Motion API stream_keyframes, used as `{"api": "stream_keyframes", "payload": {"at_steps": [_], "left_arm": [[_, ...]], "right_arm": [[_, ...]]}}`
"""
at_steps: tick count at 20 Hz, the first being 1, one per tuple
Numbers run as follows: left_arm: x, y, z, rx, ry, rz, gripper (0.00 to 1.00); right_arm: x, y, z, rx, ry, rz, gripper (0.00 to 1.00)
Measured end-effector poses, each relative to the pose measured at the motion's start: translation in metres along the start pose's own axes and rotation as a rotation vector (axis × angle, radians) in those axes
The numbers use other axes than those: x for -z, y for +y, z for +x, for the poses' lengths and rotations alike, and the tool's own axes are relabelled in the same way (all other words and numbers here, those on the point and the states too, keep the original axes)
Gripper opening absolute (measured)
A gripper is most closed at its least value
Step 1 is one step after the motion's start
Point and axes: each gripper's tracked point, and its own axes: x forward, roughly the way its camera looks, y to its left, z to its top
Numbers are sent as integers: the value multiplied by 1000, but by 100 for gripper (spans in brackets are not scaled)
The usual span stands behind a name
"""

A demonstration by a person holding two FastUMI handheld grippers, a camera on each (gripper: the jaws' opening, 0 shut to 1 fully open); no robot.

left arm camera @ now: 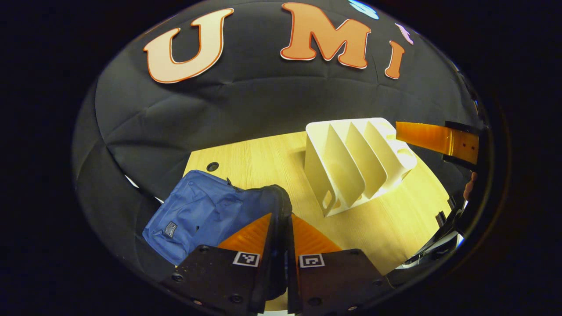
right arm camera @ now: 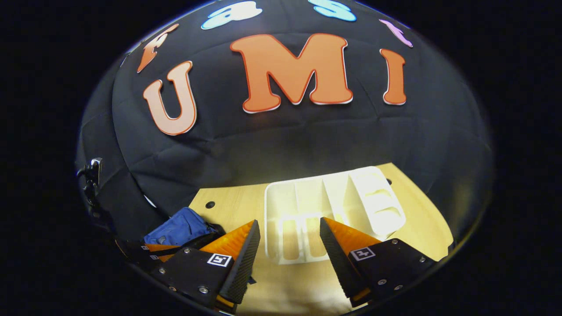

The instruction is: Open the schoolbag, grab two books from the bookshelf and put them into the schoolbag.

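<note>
The blue schoolbag [left arm camera: 197,219] lies at the left of the wooden table [left arm camera: 386,228]. My left gripper [left arm camera: 281,217] is shut on the bag's black rim [left arm camera: 279,197], which runs down between the two fingers. The white bookshelf rack [left arm camera: 355,162] stands to the right of the bag, and its slots look empty. My right gripper [right arm camera: 288,224] hangs open just in front of the rack [right arm camera: 329,210], with nothing between its fingers. The left gripper view also catches the right gripper [left arm camera: 439,139] beside the rack's far right end. The bag [right arm camera: 180,230] sits low left in the right gripper view.
The black cloth wall closes off the back of the table [right arm camera: 421,210]. A small round hole [left arm camera: 212,166] sits in the tabletop near the bag. Part of a hand [left arm camera: 470,186] shows at the far right edge.
</note>
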Motion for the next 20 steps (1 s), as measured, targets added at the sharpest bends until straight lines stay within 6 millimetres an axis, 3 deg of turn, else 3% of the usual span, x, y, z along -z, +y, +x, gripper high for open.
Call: {"api": "stream_keyframes", "payload": {"at_steps": [4,5,6,8,11,14,16,20], "left_arm": [[-29,-31,-10,7,-122,1,31],[-37,-37,-13,4,-152,7,33],[-44,-42,-16,-6,-182,14,41],[-60,-50,-23,-22,-251,25,49],[-105,-56,-52,-70,-476,46,50],[-154,-66,-96,-112,-739,77,50],[-164,-76,-114,-114,-813,90,50],[-177,-88,-138,-141,-867,131,82]], "right_arm": [[-9,-25,-9,51,-73,-107,82],[-8,-28,-12,52,-88,-143,83],[-9,-30,-15,48,-104,-165,83],[-18,-28,-24,25,-148,-181,84],[-31,-35,-34,21,-206,-199,86],[-50,-41,-41,35,-266,-233,91],[-62,-48,-48,49,-318,-252,93],[-81,-56,-58,52,-381,-238,94]]}}
